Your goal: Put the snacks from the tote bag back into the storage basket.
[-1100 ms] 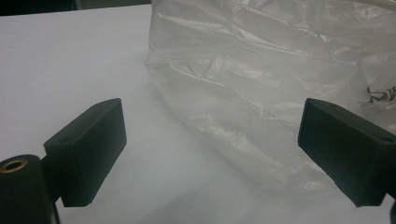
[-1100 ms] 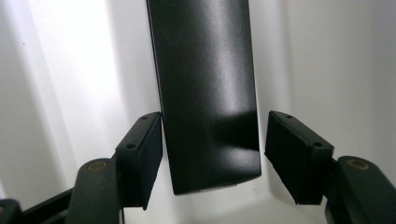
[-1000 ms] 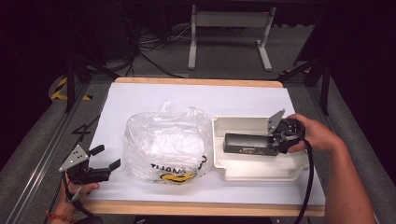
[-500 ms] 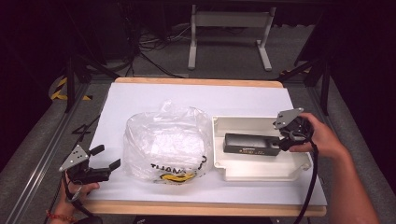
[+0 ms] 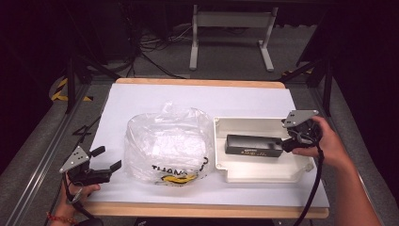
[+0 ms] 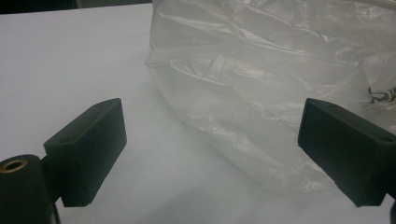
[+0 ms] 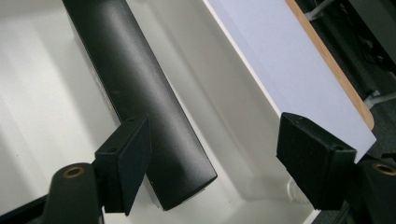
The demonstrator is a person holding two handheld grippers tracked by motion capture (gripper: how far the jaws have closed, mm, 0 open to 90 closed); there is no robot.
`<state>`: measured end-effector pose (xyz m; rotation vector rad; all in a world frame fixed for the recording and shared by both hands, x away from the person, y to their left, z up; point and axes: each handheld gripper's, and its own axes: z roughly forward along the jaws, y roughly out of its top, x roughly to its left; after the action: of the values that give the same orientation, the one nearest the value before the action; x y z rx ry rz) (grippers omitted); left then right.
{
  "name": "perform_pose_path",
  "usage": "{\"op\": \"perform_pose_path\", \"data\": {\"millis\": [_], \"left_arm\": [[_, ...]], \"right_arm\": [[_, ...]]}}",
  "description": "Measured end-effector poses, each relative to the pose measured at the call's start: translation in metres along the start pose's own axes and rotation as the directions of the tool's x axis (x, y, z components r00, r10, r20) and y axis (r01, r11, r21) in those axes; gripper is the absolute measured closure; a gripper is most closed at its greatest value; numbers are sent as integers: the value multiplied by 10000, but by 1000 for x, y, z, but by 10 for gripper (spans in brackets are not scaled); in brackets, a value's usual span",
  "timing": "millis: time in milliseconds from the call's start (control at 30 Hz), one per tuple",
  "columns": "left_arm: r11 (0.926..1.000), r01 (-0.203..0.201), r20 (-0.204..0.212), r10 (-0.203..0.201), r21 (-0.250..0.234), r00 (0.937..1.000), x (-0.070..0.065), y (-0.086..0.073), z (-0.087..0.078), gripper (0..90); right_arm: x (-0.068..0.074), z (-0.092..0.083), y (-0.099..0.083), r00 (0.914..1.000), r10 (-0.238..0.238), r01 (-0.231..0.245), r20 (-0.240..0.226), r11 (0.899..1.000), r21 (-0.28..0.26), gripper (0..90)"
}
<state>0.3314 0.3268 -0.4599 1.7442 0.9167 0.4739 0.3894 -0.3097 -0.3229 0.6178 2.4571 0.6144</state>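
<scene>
High view over the table; both tool views close, sharing its bag and tray.

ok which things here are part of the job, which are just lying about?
In the job:
- black box, lying in the tray
- white tray
- right gripper, jaws just been opening, off the box's end

Lying about:
- plastic bag, mid-table
- left gripper, open, idle beside the bag
- metal stand on the floor behind the table
</scene>
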Motion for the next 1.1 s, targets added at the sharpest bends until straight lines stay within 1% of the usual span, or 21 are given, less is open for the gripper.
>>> {"op": "perform_pose_path", "data": {"millis": [167,233,400,433,467,600,633,767,833,900,967,1000,1033,1100], "left_arm": [[10000,36,-21,-35,39,10000,0,0,0,88],[10000,32,-23,-32,51,10000,0,0,1,88],[10000,24,-53,-24,67,10000,0,0,1,88],[10000,24,-53,-24,67,10000,0,0,1,88],[10000,28,-41,-28,77,10000,0,0,1,88],[10000,49,-35,-48,67,10000,0,0,1,88],[10000,59,-38,-58,50,10000,1,0,1,88],[10000,43,-41,-42,47,10000,0,0,1,88],[10000,49,-34,-49,43,10000,0,0,1,88],[10000,53,-28,-53,32,10000,1,0,0,88],[10000,56,-31,-56,36,10000,1,0,0,88],[10000,64,-34,-64,40,10000,0,0,0,88],[10000,60,-35,-60,36,10000,0,0,0,88],[10000,53,-33,-53,38,10000,1,0,0,88]], "right_arm": [[4,-3,-6,9989,355,-353,321,9993,-92,218],[5,-5,-9,9980,480,-475,423,9988,-110,215],[7,-10,-16,9933,978,-963,620,9950,-271,171],[7,-10,-16,9933,978,-963,620,9950,-271,171],[9,-13,-19,9913,1074,-1050,758,9938,-362,163],[11,-16,-22,9887,1215,-1182,876,9921,-425,147],[12,-17,-23,9865,1299,-1256,995,9909,-487,144],[14,-21,-29,9771,1775,-1702,1174,9830,-690,129],[14,-22,-31,9759,1849,-1773,1156,9814,-731,125],[15,-25,-35,9692,2093,-1990,1295,9761,-878,120],[15,-27,-39,9652,2291,-2182,1258,9713,-948,115],[15,-28,-41,9618,2404,-2281,1313,9683,-1019,114],[15,-30,-44,9562,2570,-2435,1401,9640,-1064,114],[16,-32,-48,9524,2729,-2588,1361,9593,-1127,111]]}}
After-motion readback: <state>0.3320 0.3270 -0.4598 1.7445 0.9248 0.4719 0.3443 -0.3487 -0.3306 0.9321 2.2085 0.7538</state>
